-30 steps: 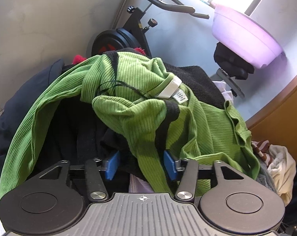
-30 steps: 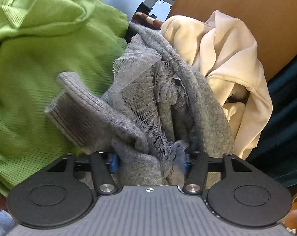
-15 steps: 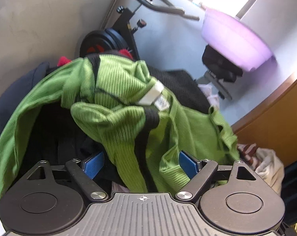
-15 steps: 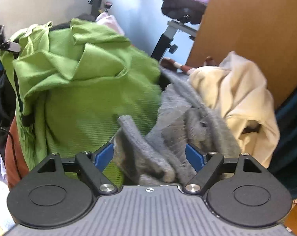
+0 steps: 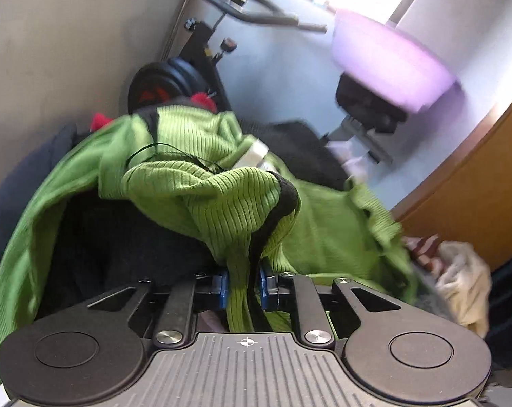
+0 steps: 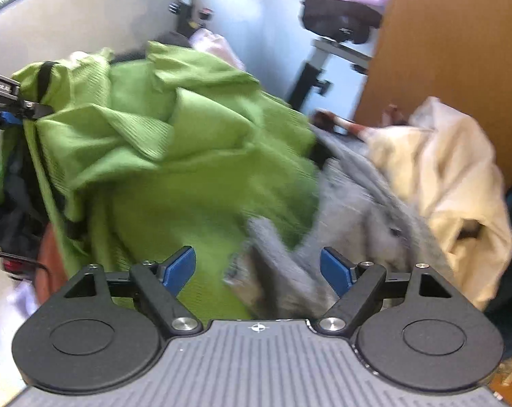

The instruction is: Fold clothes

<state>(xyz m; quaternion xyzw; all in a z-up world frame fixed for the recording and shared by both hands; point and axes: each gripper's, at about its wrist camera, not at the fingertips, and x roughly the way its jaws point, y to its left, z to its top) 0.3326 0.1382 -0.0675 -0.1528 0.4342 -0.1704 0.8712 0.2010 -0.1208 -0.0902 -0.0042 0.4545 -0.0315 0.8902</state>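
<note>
Left tongs (image 5: pixel 243 283) closing, blue pads pinching a fold of the green ribbed top (image 5: pixel 222 200) w/ black trim, which drapes over a heap of dark clothes, while right tongs (image 6: pixel 257 271) gape wide & hold nothing above a grey knit (image 6: pixel 357 210) beside a cream garment (image 6: pixel 442 176).

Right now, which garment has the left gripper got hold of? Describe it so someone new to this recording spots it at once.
Start at the heap of clothes in front of the exercise bike. Draped over the top of that heap is the green ribbed top, with the left gripper closing on a bunched fold of it. It is the only bright green piece, edged in black trim, beside a grey knit and a cream garment.
</note>
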